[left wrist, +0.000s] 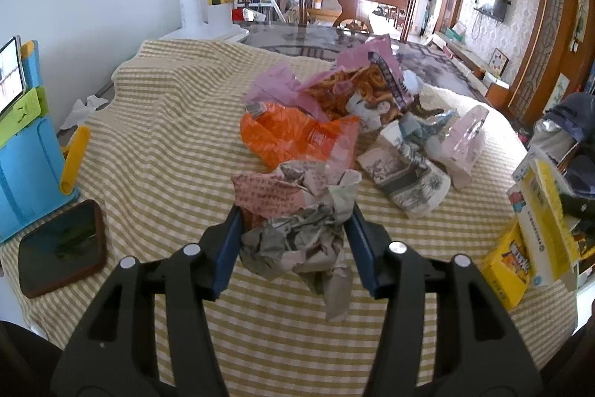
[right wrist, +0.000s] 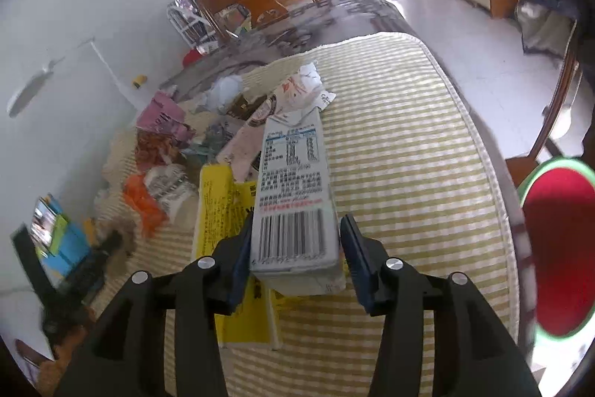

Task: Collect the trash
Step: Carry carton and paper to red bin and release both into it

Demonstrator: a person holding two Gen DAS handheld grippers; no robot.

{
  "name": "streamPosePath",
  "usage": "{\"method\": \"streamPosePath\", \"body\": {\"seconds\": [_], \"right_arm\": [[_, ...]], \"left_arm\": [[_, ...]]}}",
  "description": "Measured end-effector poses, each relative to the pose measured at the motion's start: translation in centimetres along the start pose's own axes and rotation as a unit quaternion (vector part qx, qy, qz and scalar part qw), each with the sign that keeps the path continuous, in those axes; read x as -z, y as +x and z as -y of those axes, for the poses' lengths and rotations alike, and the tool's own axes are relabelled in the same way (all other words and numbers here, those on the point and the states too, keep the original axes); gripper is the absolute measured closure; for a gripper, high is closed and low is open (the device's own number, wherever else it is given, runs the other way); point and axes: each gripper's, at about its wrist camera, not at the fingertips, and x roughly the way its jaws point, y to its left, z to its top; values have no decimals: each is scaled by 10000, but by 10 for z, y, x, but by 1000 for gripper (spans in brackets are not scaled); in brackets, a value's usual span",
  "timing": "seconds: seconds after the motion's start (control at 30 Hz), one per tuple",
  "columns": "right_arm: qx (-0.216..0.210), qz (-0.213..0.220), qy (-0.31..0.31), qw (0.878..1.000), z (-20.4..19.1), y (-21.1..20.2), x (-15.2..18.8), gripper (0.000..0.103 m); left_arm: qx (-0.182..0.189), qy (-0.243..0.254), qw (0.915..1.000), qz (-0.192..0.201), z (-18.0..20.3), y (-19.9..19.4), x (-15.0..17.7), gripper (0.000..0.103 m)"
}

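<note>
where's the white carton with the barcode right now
In the right wrist view the white carton sits between the right gripper's fingers, lying partly on a flattened yellow box on the striped cloth, right of the trash pile.

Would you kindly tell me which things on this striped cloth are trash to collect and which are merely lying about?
Trash to collect:
- crumpled newspaper, between the left tongs
- milk carton, between the right tongs
- yellow box
- orange bag
- pink wrapper

Just lying about:
- phone
- blue stand
- white lamp
- red bin, probably where trash goes
</note>
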Motion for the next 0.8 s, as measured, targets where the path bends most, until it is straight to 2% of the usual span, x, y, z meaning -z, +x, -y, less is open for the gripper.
{"method": "streamPosePath", "body": {"seconds": [0.1,0.27,0.43,0.53,0.63,0.73,0.8], "right_arm": [[2,78,147,9999,5,-4,-2,57],[237,121,-11,9996,3,-5,-1,64],[562,875,22,9946,9,-34,-9,64],[757,1197,181,9898,22,-53,-15,64],[882,1319,455,9863,41,-65,-17,64],[1074,1413,729,9814,65,-79,-16,64],[1185,1446,873,9785,79,-85,-15,64]], "left_arm": [[-14,-30,10000,-13,-2,1,1,52],[-20,0,10000,-9,-1,1,3,52],[83,-21,10000,13,2,-5,1,52],[416,-49,9991,34,15,-15,-4,52],[1005,15,9949,-38,39,-26,-9,52],[1624,101,9866,-152,73,-34,-12,52],[2091,208,9773,-252,103,-40,-13,52]]}}
